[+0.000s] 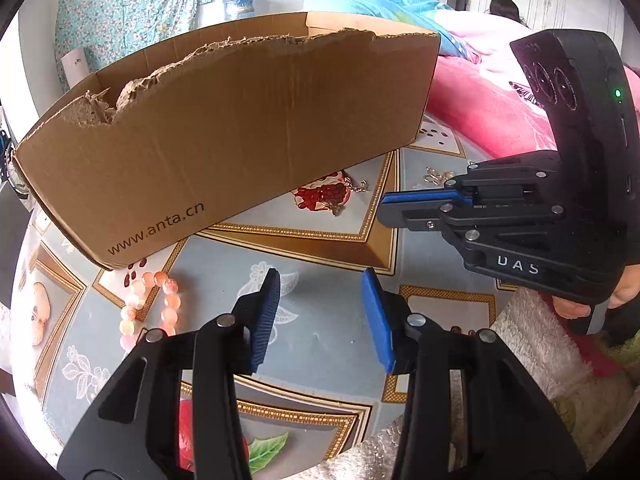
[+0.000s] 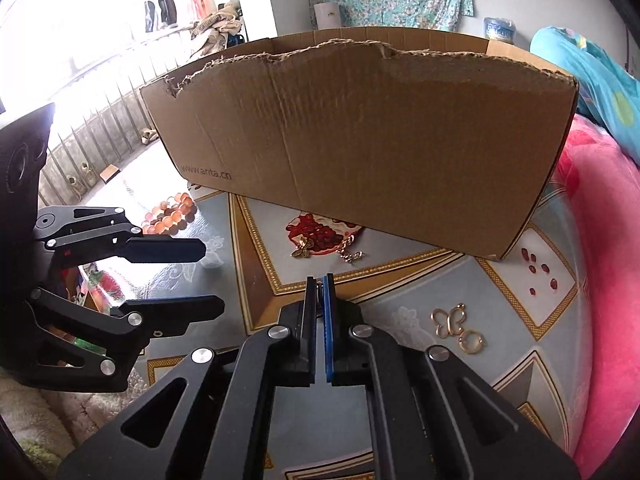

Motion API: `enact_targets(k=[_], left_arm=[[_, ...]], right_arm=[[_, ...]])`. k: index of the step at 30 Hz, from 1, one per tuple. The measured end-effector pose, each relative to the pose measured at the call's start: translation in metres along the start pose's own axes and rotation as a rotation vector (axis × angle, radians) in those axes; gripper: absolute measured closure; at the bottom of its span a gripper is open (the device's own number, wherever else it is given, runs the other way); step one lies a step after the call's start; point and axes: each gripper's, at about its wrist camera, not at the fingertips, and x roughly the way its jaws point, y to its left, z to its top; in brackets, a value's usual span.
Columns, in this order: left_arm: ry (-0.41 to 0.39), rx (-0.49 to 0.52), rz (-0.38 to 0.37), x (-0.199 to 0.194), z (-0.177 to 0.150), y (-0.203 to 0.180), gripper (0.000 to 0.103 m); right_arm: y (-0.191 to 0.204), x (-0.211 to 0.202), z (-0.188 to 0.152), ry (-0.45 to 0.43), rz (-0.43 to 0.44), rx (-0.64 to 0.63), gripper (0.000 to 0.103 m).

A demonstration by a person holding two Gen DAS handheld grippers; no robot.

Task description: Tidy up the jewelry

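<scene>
A torn-edged cardboard box (image 1: 240, 132) (image 2: 360, 140) stands on the patterned table. An orange bead bracelet (image 1: 152, 304) (image 2: 172, 214) lies at the box's left corner. A gold chain with a butterfly charm (image 1: 348, 196) (image 2: 304, 248) rests just in front of the box. Gold butterfly and ring pieces (image 2: 452, 322) (image 1: 438, 176) lie to the right. My left gripper (image 1: 320, 274) (image 2: 212, 276) is open over bare tablecloth, with nothing between its pads. My right gripper (image 2: 319, 280) (image 1: 384, 204) is shut, low over the table in front of the chain. I cannot tell whether anything thin is pinched.
The tablecloth (image 2: 400, 280) has printed fruit and gold frames. A pink blanket (image 2: 600, 240) and bedding flank the table's right side. A fluffy towel (image 1: 532, 344) lies at the near edge. A hand (image 1: 624, 292) grips the right tool. A bright railing (image 2: 100, 112) is at far left.
</scene>
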Motion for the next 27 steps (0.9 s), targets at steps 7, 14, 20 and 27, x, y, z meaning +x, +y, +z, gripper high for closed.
enact_targets(k=[7, 14, 20, 27], left_arm=[[-0.001, 0.018, 0.006, -0.002, -0.007, -0.004, 0.063], [-0.025, 0.046, -0.017, -0.002, -0.003, -0.014, 0.063], [-0.044, 0.097, -0.044, 0.007, 0.005, -0.030, 0.064], [-0.037, 0.155, -0.051, 0.018, 0.010, -0.039, 0.076]], right_arm=[[0.008, -0.003, -0.011, 0.012, 0.120, 0.082, 0.100], [-0.011, -0.033, -0.020, -0.060, 0.117, 0.201, 0.098], [-0.022, -0.038, -0.037, -0.056, 0.095, 0.283, 0.098], [-0.027, -0.037, -0.043, -0.058, 0.099, 0.317, 0.098]])
